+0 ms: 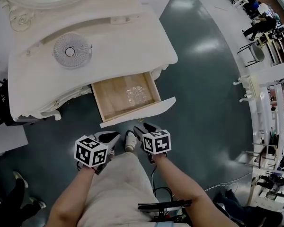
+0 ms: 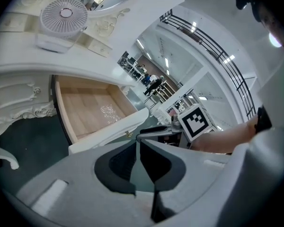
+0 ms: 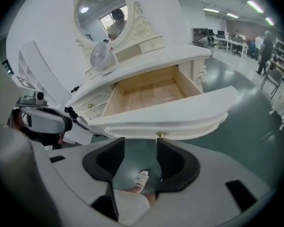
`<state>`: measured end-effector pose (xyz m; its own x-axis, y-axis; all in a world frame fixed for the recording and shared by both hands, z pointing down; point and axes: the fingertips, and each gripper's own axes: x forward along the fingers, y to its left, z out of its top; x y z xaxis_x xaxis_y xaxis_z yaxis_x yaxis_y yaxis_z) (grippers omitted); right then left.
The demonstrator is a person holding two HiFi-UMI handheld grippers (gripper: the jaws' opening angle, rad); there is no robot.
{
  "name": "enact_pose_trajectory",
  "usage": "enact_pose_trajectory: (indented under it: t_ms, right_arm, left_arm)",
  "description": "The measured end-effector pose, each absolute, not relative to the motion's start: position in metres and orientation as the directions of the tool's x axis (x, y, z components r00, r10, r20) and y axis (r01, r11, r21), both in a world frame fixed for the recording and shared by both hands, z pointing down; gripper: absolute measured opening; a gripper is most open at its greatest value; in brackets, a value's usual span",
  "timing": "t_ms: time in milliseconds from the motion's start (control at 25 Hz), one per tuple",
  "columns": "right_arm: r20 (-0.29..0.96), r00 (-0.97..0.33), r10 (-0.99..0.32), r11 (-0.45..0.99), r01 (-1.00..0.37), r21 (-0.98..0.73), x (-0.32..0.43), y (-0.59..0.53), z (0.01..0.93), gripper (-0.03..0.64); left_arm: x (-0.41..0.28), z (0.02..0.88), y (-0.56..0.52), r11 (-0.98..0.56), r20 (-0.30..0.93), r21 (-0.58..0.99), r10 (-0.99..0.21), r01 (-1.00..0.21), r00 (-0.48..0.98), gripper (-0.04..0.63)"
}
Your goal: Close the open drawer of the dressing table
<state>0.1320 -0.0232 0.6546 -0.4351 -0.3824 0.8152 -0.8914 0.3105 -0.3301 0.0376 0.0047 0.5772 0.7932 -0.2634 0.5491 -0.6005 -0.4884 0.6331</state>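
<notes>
Head view, item list. Counter (image 1: pixel 33 79): white, carved, carrying a round fan (image 1: pixel 72 50). Drawer (image 1: pixel 138 113): at the right end of the counter's front, pulled out over the dark floor (image 1: pixel 203 89); pale wood inside, something clear and crinkled on its bottom. Left tongs (image 1: pixel 114 137): below the drawer front and apart from it, jaws together, nothing between them. Right tongs (image 1: pixel 146 126): near the drawer front, jaws wide apart, gripping nothing. The right gripper view sets the brass knob (image 3: pixel 160 135) just beyond their tips, not touching.
</notes>
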Motion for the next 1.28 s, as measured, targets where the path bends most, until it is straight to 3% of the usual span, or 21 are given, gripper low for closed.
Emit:
enact_pose_trajectory:
  t_ms: [920, 1080, 1280]
  right_arm:
    - [0.905, -0.309, -0.292, 0.301, -0.928, -0.220, 0.152, -0.042, 0.710, 0.215]
    - [0.917, -0.276, -0.287, 0.313, -0.932, -0.183, 0.155, -0.043, 0.715, 0.139]
    - [0.921, -0.271, -0.279, 0.331, -0.928, -0.172, 0.154, -0.045, 0.715, 0.138]
  left_arm:
    - [0.034, 0.593, 0.004, -0.458, 0.571, 0.650, -0.233, -0.607, 0.787, 0.011]
    - [0.033, 0.595, 0.002, -0.457, 0.572, 0.650, -0.231, -0.607, 0.787, 0.011]
    - [0.032, 0.594, -0.003, -0.454, 0.569, 0.653, -0.233, -0.606, 0.789, 0.011]
